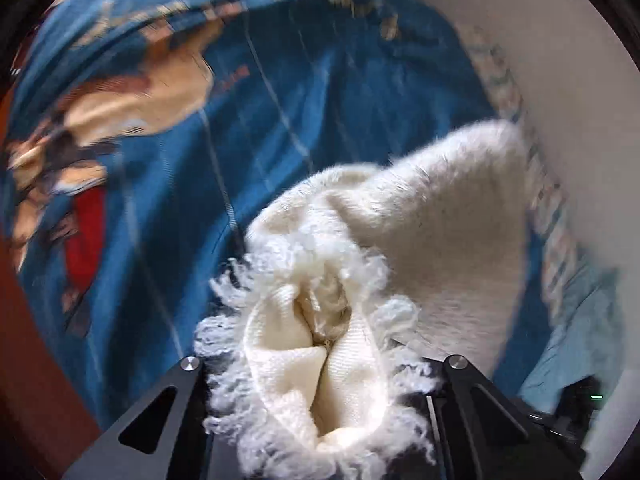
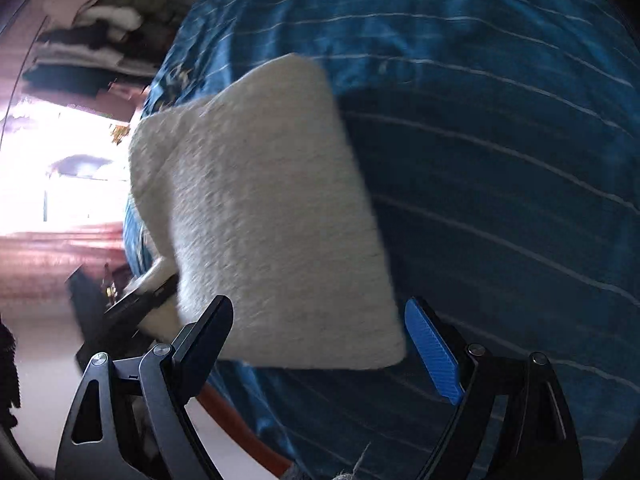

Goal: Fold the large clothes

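Observation:
A folded white fuzzy garment (image 1: 432, 240) hangs over a blue patterned bedspread (image 1: 280, 120). My left gripper (image 1: 320, 364) is shut on the garment's bunched, fringed edge, which fills the space between its fingers. In the right wrist view the same white garment (image 2: 272, 216) is a flat folded rectangle lifted above the blue striped bedspread (image 2: 500, 160). My right gripper (image 2: 320, 340) is open, its blue-padded fingers (image 2: 434, 352) on either side of the garment's near edge, not clamping it. The left gripper body (image 2: 136, 304) shows at the garment's left corner.
A cartoon print with a red patch (image 1: 88, 240) lies on the bedspread's left. A white wall (image 1: 560, 80) is to the right. Shelves of stacked clothes (image 2: 92, 28) and a bright window (image 2: 68, 172) are at left. The bed's brown frame edge (image 2: 240, 432) runs below.

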